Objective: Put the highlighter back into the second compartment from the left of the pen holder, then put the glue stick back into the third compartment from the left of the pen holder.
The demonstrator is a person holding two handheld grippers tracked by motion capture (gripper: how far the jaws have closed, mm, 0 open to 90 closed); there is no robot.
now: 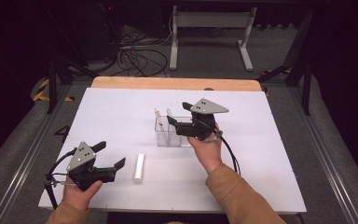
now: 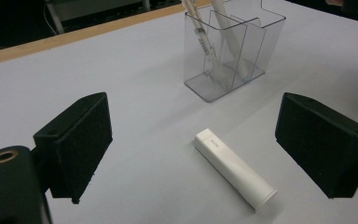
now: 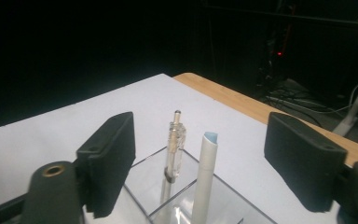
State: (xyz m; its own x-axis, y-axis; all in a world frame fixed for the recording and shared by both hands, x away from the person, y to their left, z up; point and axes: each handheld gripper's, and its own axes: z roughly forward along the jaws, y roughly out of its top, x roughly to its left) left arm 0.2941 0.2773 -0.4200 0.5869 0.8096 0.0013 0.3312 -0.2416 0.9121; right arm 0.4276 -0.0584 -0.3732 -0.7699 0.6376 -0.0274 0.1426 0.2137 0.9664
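High view showed the left gripper (image 1: 111, 155) low at the table's (image 1: 121, 107) near left, jaws wide apart and empty. Just right of it a white tube (image 1: 139, 168) lay flat. Farther right, a clear holder (image 1: 168, 133) held two pens (image 3: 204, 172), and the right gripper (image 1: 176, 113) hovered above it, jaws apart, holding nothing.

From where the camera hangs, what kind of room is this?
Probably a lab or workshop set up for recording hand work: a white table in a dark room, loose cables on the floor behind it, and a person's hands holding camera grippers near a clear pen holder.
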